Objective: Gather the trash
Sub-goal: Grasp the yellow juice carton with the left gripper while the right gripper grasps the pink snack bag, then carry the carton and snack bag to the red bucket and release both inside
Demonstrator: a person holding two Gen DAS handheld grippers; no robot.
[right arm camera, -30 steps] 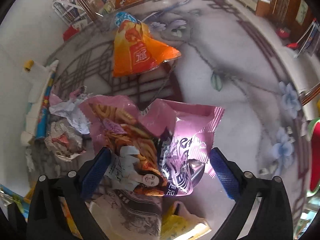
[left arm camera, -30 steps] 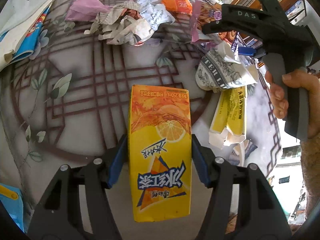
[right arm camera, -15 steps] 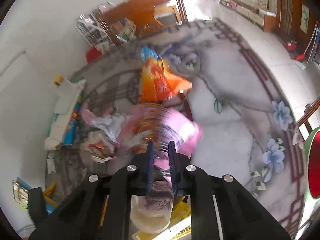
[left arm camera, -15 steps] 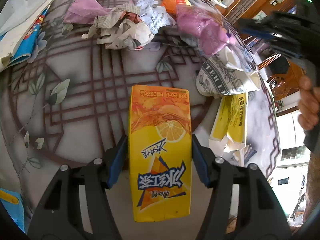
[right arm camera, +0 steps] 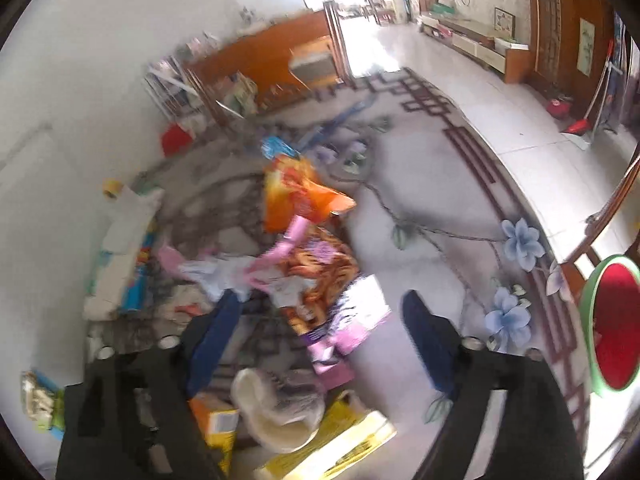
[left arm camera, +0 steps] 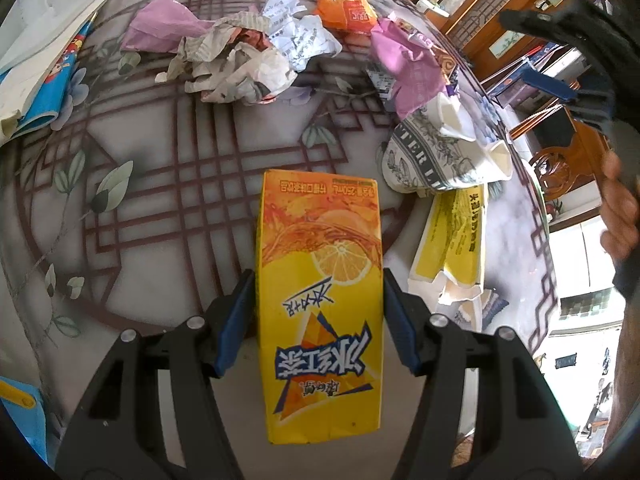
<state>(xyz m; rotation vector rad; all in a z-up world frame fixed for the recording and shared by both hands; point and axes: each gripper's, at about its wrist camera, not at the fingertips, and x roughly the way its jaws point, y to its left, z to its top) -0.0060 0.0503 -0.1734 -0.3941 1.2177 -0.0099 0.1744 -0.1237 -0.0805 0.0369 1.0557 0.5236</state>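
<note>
Your right gripper (right arm camera: pixel 316 344) has dropped the pink snack bag (right arm camera: pixel 320 292) and lifted, fingers opening empty, so keep your left fingers (left arm camera: pixel 236 320) clamped squarely on the yellow carton (left arm camera: pixel 320 300).

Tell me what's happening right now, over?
Left gripper clamped on yellow drink carton. Right gripper fingers opening, nothing between them. Pink snack bag lies on table among litter. Nothing in the way.
</note>
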